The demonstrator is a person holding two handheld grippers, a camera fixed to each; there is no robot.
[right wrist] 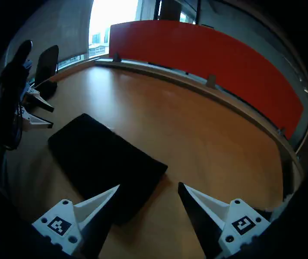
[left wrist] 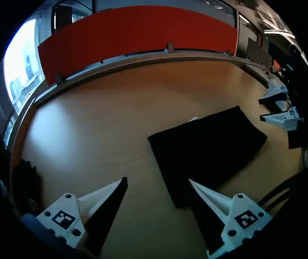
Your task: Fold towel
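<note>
The wooden counter [left wrist: 110, 112] carries the black towel [left wrist: 205, 151], flat near its middle. Its long axis runs from my left tool [left wrist: 158, 180] toward my right tool [right wrist: 149, 185]. Both tools are spread, holding nothing. I'd pinch one short end's corners low, then carry them squarely over the opposite end.

Black towel [left wrist: 205, 146], tan table [left wrist: 110, 129], red divider [left wrist: 132, 30]

Matt black cloth towel [left wrist: 205, 151] on smooth, faintly glossy wooden table [left wrist: 110, 129]; white plastic fingers [left wrist: 216, 200].
</note>
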